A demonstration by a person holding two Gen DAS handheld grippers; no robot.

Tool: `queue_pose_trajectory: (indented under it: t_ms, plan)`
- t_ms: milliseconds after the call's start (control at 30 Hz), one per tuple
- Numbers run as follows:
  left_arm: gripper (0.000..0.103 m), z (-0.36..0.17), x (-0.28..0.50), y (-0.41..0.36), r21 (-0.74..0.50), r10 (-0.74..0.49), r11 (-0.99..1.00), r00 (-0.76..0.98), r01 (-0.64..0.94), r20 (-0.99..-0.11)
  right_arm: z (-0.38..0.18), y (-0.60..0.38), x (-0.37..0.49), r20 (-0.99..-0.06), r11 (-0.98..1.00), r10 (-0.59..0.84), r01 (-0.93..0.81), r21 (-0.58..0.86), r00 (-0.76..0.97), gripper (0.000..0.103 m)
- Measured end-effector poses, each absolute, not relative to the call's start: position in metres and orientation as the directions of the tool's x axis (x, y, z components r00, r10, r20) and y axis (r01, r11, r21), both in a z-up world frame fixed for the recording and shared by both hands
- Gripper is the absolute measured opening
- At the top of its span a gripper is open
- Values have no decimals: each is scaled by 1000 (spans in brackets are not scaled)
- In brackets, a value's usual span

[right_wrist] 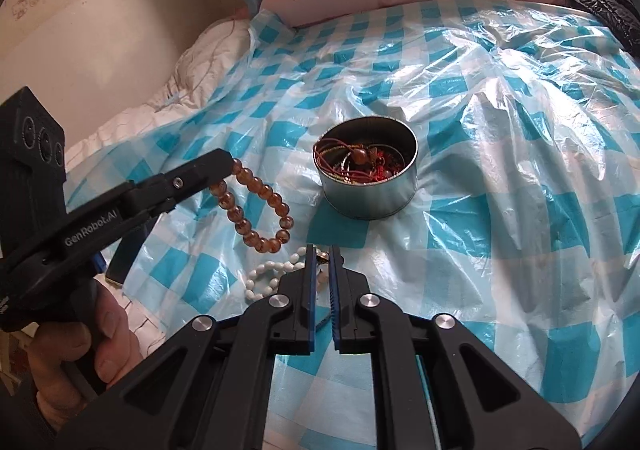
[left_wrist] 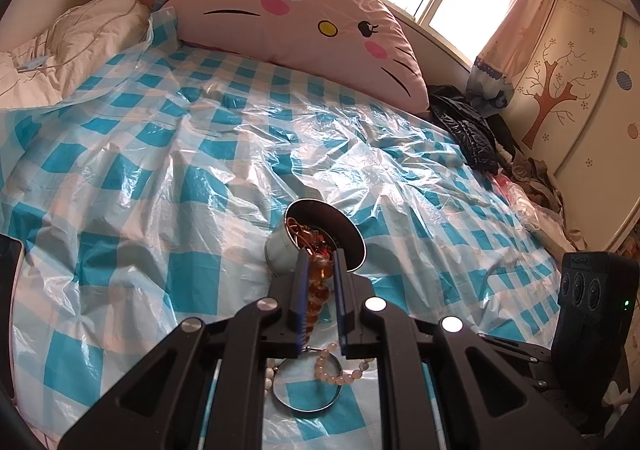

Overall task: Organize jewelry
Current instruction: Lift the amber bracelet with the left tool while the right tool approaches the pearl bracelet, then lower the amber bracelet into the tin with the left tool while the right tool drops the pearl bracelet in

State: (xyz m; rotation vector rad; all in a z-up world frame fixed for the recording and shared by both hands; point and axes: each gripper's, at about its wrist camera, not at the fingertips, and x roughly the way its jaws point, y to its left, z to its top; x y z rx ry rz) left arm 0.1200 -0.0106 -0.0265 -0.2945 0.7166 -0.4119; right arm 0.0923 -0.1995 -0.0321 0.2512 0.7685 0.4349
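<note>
A round metal tin [right_wrist: 368, 177] stands on the checked plastic sheet [right_wrist: 500, 209] with red cords and beads inside. My left gripper [right_wrist: 224, 163] is shut on an amber bead bracelet [right_wrist: 256, 205], which hangs in a loop to the left of the tin. In the left wrist view the amber bracelet [left_wrist: 320, 282] sits between the fingers of the left gripper [left_wrist: 322, 254], just in front of the tin [left_wrist: 280, 250]. My right gripper [right_wrist: 320, 250] is shut on a white bead bracelet [right_wrist: 272, 274]. A silver bangle [left_wrist: 308, 402] lies beside the white beads [left_wrist: 340, 368].
A pink cat-face pillow [left_wrist: 304, 21] lies across the head of the bed, with a white quilt [left_wrist: 72, 37] at the left and a black jacket [left_wrist: 468, 129] at the right. A dark flat device [right_wrist: 124, 262] lies under the left gripper. A hand [right_wrist: 80, 350] holds the left gripper's handle.
</note>
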Motion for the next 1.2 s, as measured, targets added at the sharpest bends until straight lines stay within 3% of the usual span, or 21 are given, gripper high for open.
queue_pose_trajectory:
  t_ms: [233,333,400,467,533,567,733,767,800,867,1200]
  plan:
    - [13,-18,120,-22,-403,-500,859,683,315,-533,-6,-213,86,-488,857,495,-313,409,719,3]
    - [13,-18,124,-27,-398,-502,859,679,322,-535,-9,-220,93,-508,858,489,-286,426,709,4]
    - [12,-19,126,-28,-397,-502,860,676,322,-540,-23,-225,103,-580,874,461,-231,428,671,4]
    - [12,-18,127,-29,-393,-501,860,675,324,-541,-45,-229,117,-680,888,430,-144,436,594,14]
    - [12,-18,127,-30,-393,-500,861,675,323,-542,-70,-224,124,-777,929,346,-77,362,526,50]
    - [12,-18,128,-30,-392,-500,862,674,323,-544,-79,-220,127,-815,942,320,-69,329,484,52]
    - [12,-18,129,-31,-391,-503,860,673,327,-543,-101,-189,129,-874,974,221,-144,175,432,52]
    - [12,-19,129,-32,-390,-504,860,672,330,-543,-101,-184,126,-872,971,226,-175,164,434,46]
    - [12,-20,128,-33,-390,-505,859,671,331,-543,-101,-182,124,-869,965,245,-193,177,429,20]
    - [12,-20,128,-33,-392,-506,858,672,332,-541,-96,-186,118,-855,963,259,-187,194,450,7]
    - [12,-18,134,-44,-388,-520,851,671,354,-528,-26,-224,94,-554,875,456,-236,424,696,7]
